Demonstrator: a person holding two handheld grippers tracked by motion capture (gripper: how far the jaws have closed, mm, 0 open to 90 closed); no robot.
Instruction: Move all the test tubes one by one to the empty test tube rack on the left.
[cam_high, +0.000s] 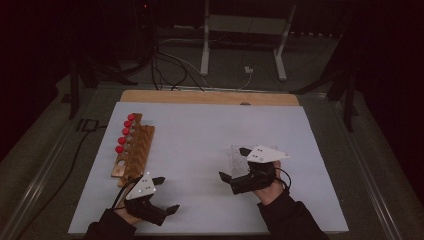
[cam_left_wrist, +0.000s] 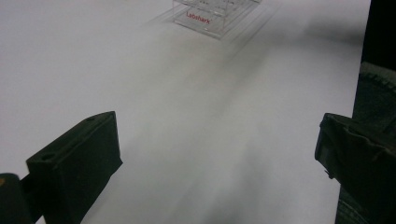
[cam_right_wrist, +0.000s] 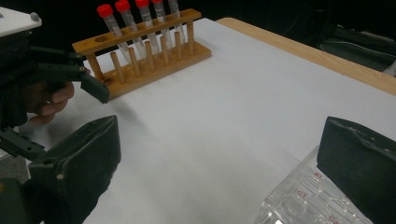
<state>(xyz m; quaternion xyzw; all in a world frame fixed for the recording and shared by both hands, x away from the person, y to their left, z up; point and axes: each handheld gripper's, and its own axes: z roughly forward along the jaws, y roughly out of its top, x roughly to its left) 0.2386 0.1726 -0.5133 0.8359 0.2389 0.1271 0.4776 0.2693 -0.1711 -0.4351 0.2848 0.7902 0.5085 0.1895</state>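
Observation:
A wooden tube rack (cam_high: 134, 149) (cam_right_wrist: 148, 52) lies at the left of the white sheet, holding several clear tubes with red caps (cam_high: 124, 131) (cam_right_wrist: 123, 7). A clear plastic rack (cam_high: 234, 156) (cam_left_wrist: 205, 14) (cam_right_wrist: 303, 201), labelled Labshark, sits right of centre. My left gripper (cam_high: 167, 193) (cam_left_wrist: 215, 140) is open near the front edge, just below the wooden rack's near end, with nothing between its jaws. My right gripper (cam_high: 232, 162) (cam_right_wrist: 219, 135) is open, its far jaw over the clear rack's edge; I cannot tell whether it touches.
The white sheet (cam_high: 200, 135) covers a wooden board (cam_high: 210, 97) whose far edge shows. Cables and white stand legs (cam_high: 205, 50) lie on the floor beyond the table. In the right gripper view, the left hand (cam_right_wrist: 46, 100) and its gripper sit next to the wooden rack.

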